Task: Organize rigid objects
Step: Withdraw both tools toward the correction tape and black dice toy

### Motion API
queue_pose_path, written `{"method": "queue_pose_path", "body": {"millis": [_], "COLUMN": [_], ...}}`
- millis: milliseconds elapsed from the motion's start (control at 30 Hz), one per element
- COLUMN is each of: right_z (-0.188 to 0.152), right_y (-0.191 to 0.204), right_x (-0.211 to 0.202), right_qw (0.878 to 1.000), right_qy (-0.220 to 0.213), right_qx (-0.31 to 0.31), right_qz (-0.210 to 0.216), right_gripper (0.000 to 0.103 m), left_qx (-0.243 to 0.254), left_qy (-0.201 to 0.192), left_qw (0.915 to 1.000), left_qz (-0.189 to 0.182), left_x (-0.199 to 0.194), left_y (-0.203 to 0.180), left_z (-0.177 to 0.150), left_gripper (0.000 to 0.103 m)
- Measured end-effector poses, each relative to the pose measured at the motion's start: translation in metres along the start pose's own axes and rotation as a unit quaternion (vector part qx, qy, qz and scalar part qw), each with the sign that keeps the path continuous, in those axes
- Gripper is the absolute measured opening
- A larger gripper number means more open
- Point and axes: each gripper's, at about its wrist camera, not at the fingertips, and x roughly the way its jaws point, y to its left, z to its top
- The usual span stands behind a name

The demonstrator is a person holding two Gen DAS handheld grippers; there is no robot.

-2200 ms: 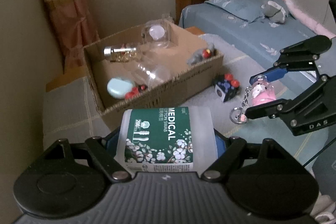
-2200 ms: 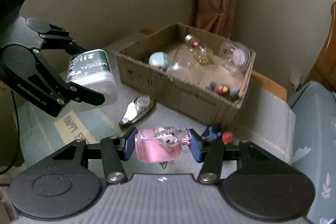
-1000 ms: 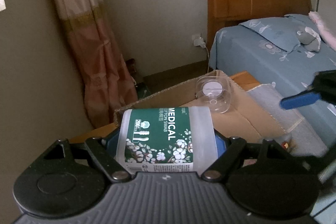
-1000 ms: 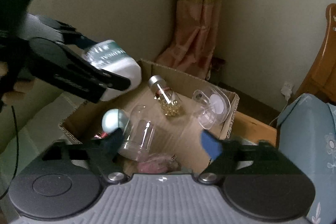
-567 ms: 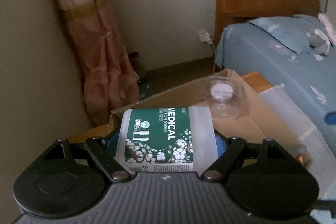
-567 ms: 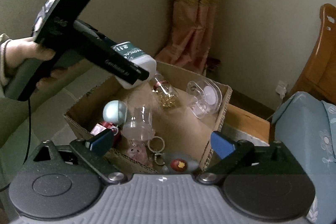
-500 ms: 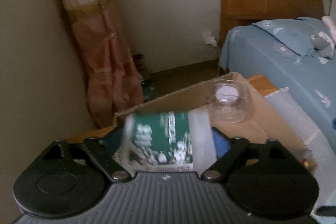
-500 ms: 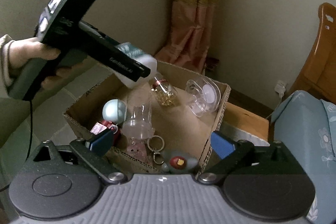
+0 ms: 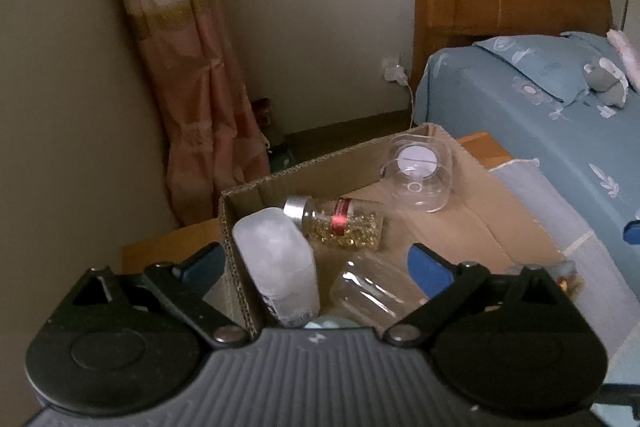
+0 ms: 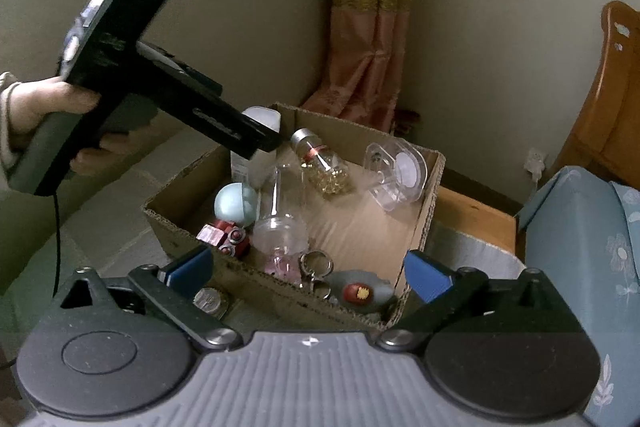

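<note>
cardboard box (image 10: 424,195): 1 | clear jars (image 10: 280,227): 2 | swab tub (image 9: 276,267): 1

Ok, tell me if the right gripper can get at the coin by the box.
Probably yes. The coin lies outside the box, against its near wall, just ahead of the right gripper, whose jaws are opening and empty. Nothing covers it, though the wall crowds one side.

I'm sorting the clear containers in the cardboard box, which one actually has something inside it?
The silver-capped glass bottle, lying on its side, holds small gold beads and wears a red band. The plain clear bottle looks empty.
</note>
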Motion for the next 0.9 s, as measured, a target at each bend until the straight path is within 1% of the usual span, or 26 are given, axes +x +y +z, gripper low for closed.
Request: {"method": "queue_pose_path", "body": {"millis": [267,367,500,600,733,900], "right_z": [-0.029,-0.048,-0.075,-0.097,-0.123,-0.14], "right_y": [-0.005,-0.006,-0.002,0.001,0.003,0.004], "right_x": [-0.002,0.0,0.005,0.012,0.027,0.041], "right_qw": [0.998,0.995,0.992,0.99,0.984,0.977], "right_qy": [0.017,0.027,0.034,0.047,0.073,0.102], "right_qx": [0.05,0.079,0.093,0.11,0.133,0.163], "right_qz": [-0.031,-0.047,-0.078,-0.081,-0.087,-0.09], "right_gripper": [0.103,0.103,0.103,0.103,0.103,0.103], "left_qx": [0.001,0.0,-0.008,-0.017,-0.032,-0.045], "left_qy": [-0.008,-0.007,-0.004,-0.006,0.002,0.015], "left_qw": [1.0,1.0,1.0,0.9998,0.9995,0.9989], "left_qz": [0.005,0.004,0.002,-0.003,0.0,-0.002], "left_x": [-0.032,-0.045,-0.063,-0.074,-0.077,-0.071], "left_y": [-0.008,-0.013,-0.018,-0.022,-0.028,-0.039], "left_z": [-0.024,-0.037,-0.056,-0.071,-0.092,-0.115], "left_gripper": [0.098,0.098,0.098,0.098,0.098,0.098]}}
